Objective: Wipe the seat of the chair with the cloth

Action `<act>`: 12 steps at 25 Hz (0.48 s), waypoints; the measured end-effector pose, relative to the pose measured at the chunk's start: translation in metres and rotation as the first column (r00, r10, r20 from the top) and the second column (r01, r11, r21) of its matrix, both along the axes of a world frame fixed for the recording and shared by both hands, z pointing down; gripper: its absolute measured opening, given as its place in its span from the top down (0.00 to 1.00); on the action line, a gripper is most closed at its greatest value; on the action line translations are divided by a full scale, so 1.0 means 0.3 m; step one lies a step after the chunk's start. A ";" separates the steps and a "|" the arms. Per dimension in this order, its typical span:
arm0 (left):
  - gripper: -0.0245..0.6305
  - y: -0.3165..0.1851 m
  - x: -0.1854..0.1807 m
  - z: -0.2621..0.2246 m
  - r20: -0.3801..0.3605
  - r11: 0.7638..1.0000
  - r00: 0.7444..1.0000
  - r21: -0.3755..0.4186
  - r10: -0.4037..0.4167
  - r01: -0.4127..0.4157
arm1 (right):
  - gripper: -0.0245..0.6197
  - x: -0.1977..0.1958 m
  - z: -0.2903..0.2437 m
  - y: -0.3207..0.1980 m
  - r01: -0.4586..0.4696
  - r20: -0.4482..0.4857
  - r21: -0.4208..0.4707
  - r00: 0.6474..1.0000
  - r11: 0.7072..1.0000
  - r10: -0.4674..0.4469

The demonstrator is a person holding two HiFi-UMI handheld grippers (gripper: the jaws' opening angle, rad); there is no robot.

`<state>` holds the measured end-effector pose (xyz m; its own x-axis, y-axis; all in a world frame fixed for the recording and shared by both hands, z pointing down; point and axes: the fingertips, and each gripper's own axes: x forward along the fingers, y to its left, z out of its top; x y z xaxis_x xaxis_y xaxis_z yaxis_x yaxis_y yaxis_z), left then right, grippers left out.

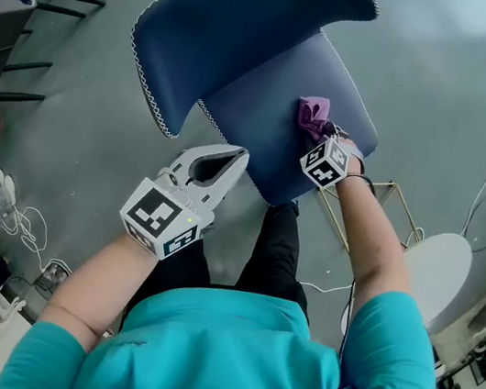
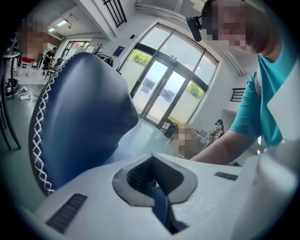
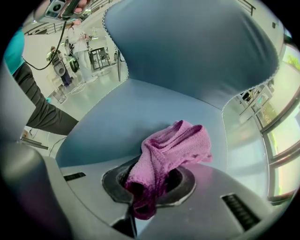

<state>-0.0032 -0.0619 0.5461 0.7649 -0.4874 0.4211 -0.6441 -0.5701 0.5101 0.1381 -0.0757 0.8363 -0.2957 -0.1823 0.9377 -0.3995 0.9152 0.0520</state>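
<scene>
Right gripper (image 3: pixel 149 190) is clamped tight on the cloth (image 3: pixel 171 152), and the magenta bundle spills forward out of the jaws onto the blue chair seat (image 3: pixel 117 126). The cloth's tail disappears down between the dark pads, so its full extent is hard to read. From the head view, the cloth (image 1: pixel 312 115) sits toward the 3 o'clock side of the seat (image 1: pixel 254 130), right at the foot of the curved backrest (image 1: pixel 235 29). The marker cube (image 1: pixel 326 163) covers most of that gripper's jaws there. Left gripper (image 1: pixel 237 154) hangs at the seat's 7 o'clock edge, jaws brought together with nothing between them. Whether its tip touches the seat edge cannot be told from above. In its own view the left gripper (image 2: pixel 154 161) shows only a thin slit of blue through the pads. The backrest's white stitched rim (image 2: pixel 40 140) fills the 9 o'clock side. The chair's legs are almost wholly hidden under the seat. Only a thin gold frame (image 1: pixel 391 201) pokes out at 4 o'clock, above the grey floor (image 1: pixel 75 141).
</scene>
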 end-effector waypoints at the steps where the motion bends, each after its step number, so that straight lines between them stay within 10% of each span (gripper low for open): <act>1: 0.96 0.001 0.003 0.000 0.001 1.000 1.000 0.000 0.002 -0.002 | 0.88 0.009 0.000 0.011 0.002 -0.003 -0.003 1.000 1.000 -0.002; 12: 0.96 -0.004 0.027 -0.002 0.010 1.000 1.000 0.005 0.011 -0.012 | 0.88 0.112 0.003 0.133 0.010 -0.028 -0.041 1.000 0.999 -0.011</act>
<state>0.0050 -0.0630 0.5455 0.7664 -0.4806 0.4263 -0.6424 -0.5799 0.5011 0.1718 -0.0358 0.8371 -0.2710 -0.1412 0.9522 -0.3890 0.9209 0.0258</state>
